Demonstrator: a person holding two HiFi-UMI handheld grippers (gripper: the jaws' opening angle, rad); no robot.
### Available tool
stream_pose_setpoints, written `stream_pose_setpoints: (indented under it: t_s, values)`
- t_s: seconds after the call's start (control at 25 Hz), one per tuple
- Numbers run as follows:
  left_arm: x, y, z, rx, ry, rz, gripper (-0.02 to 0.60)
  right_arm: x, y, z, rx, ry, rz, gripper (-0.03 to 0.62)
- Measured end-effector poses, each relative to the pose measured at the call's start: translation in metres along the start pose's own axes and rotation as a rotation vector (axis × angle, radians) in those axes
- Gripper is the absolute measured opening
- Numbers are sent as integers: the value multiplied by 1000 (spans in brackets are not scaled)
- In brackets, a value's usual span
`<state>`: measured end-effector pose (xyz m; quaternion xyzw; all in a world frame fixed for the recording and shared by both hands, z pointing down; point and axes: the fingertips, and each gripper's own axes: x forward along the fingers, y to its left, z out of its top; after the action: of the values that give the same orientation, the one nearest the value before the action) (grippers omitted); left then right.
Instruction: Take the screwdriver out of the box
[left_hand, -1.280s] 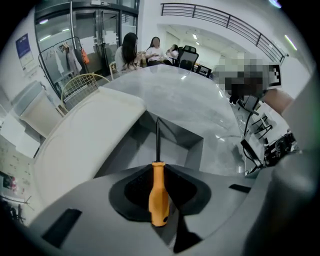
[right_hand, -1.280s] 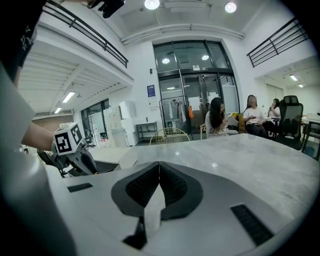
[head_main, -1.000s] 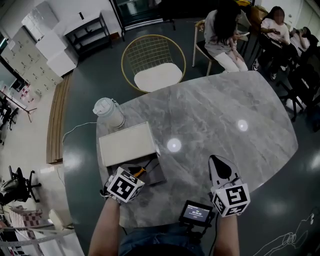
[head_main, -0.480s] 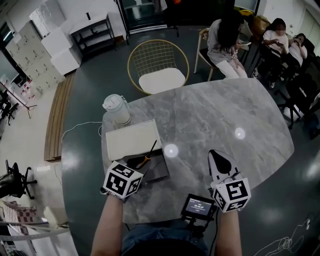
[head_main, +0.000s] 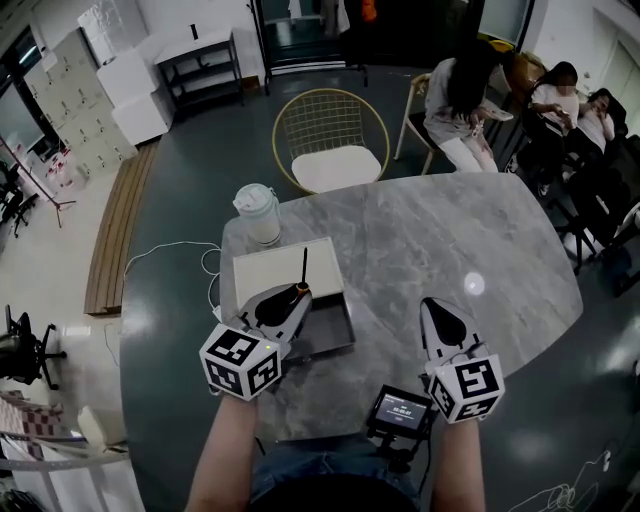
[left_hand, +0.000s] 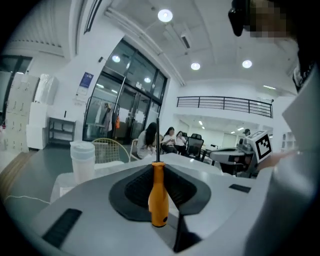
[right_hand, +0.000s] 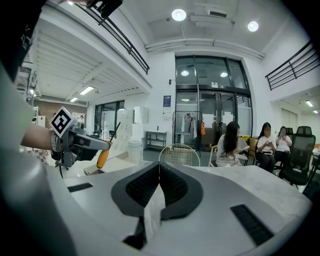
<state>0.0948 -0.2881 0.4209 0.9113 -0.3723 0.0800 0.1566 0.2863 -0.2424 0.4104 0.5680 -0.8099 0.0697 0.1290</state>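
My left gripper (head_main: 290, 298) is shut on the orange handle of the screwdriver (head_main: 303, 270), whose black shaft points away from me. It hangs in the air over the open box (head_main: 337, 337), a dark tray with a white lid (head_main: 270, 272) lying behind it. In the left gripper view the screwdriver (left_hand: 158, 197) stands upright between the pads. The right gripper view shows the screwdriver (right_hand: 103, 156) at the left, clear of the box. My right gripper (head_main: 433, 305) hovers over the grey marble table (head_main: 450, 230), shut with nothing in it.
A white lidded cup (head_main: 259, 213) stands on the table behind the box. A small screen device (head_main: 398, 412) sits at the near edge between my arms. Beyond the table are a gold wire chair (head_main: 330, 140) and several seated people (head_main: 460, 95). A white cable (head_main: 170, 258) runs off the left.
My left gripper has lifted the screwdriver up out of the box and tipped from pointing down to nearly level. My right gripper has risen a little.
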Motion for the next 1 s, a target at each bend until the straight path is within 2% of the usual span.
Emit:
stream_pose_setpoints:
  t_s: [0.12,0.32,0.56,0.8,1.0]
  values:
    - [-20,5,22,13,-125,5,77,-1,11,10,-24,-8,0,26]
    - [-60,28,46,17,-236,57,77,4,32,31,-69,-27,7,25]
    - [-121,62,59,35,-302,142,77,18,70,52,-111,-53,48,25]
    - [-178,93,57,10,-372,252,77,32,110,60,-166,-62,120,25]
    - [-210,108,55,-9,-422,339,77,43,126,68,-190,-84,185,25]
